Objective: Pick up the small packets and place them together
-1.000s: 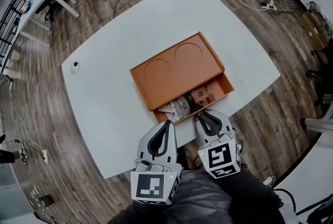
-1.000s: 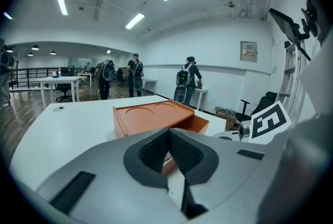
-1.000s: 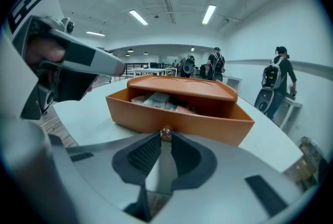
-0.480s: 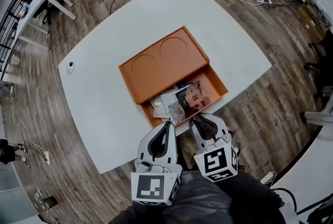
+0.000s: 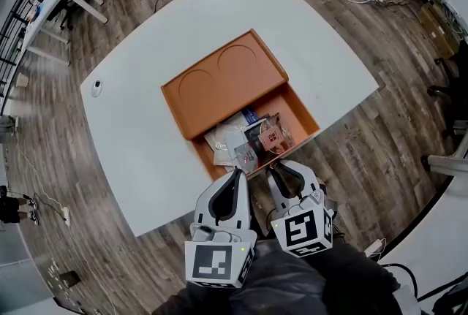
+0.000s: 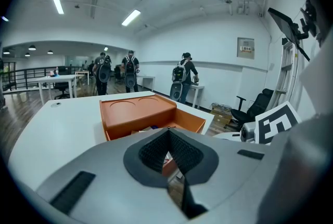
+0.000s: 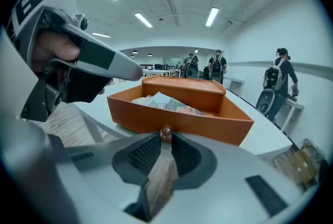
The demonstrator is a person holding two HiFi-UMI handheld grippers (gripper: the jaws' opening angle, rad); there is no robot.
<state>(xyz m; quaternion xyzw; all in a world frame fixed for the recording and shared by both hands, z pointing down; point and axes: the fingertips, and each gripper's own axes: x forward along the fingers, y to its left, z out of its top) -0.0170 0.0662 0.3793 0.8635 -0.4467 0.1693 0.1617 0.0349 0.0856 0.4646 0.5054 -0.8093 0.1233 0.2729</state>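
The left claw (image 5: pixel 235 173) and right claw (image 5: pixel 278 167) are held side by side at the near edge of the counter (image 5: pixel 146 138), tilted slightly downward. The left claw is closed on nothing. The right claw is clamped on the knob (image 7: pixel 166 133) of the drawer (image 5: pixel 296 112), which is pulled out of the orange box (image 5: pixel 219 80). The small packets (image 5: pixel 248 139) are piled inside the drawer.

Your bench (image 5: pixel 146 138) is plain white, over a floor (image 5: pixel 380 153) of grey-brown wood grain. The box (image 5: pixel 219 83) and its drawer (image 5: pixel 300 116) are orange, and the packets (image 5: pixel 248 142) show white, silver and pinkish-red print. The knob (image 7: pixel 166 133) is reddish-brown. The left gripper (image 5: pixel 235 173) and right gripper (image 5: pixel 281 169) are pale grey, with black ribbed pads lining the jaws. Their cubes (image 5: pixel 217 262) bear black-and-white square markers.
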